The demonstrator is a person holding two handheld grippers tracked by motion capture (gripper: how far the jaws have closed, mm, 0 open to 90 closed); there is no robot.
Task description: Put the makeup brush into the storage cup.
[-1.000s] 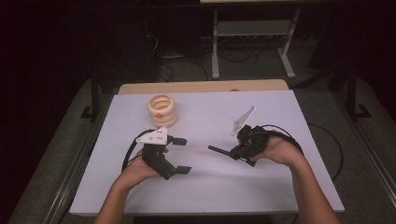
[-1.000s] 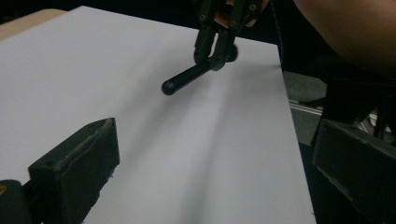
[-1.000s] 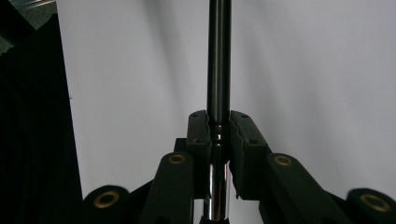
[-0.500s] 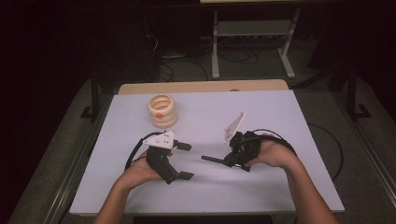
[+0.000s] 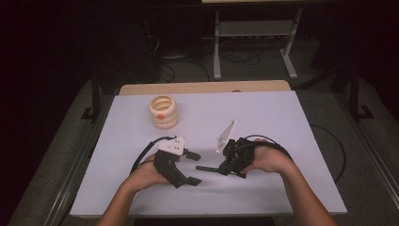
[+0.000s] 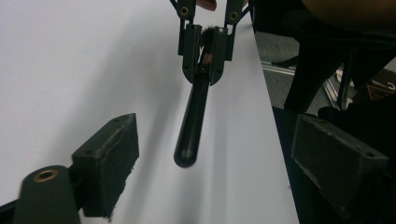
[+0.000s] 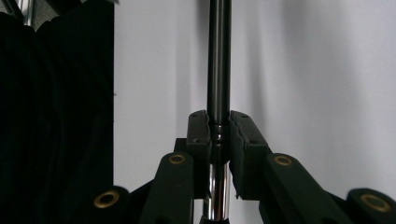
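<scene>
White bench (image 5: 282,117), two hand-held grippers facing each other over it.

Left gripper (image 5: 193,167) fingers (image 6: 109,158) have just been closing, apart, flanking the black brush handle (image 6: 191,126) untouched; right gripper (image 5: 221,167) fingers (image 7: 198,140) clench its far end. Beyond, a cream ringed holder (image 5: 163,112); no legible writing.

Glossy black brush handle (image 6: 192,122) with shiny metal ferrule (image 7: 215,191); matt white table (image 5: 263,117).

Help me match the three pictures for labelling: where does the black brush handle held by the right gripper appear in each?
High view: the black brush handle lies at centre, pointing left from the right gripper.
Left gripper view: upper centre, free end nearest the camera.
Right gripper view: centre, rising from the clamped pads.
Shared landmark: the white table.
</scene>
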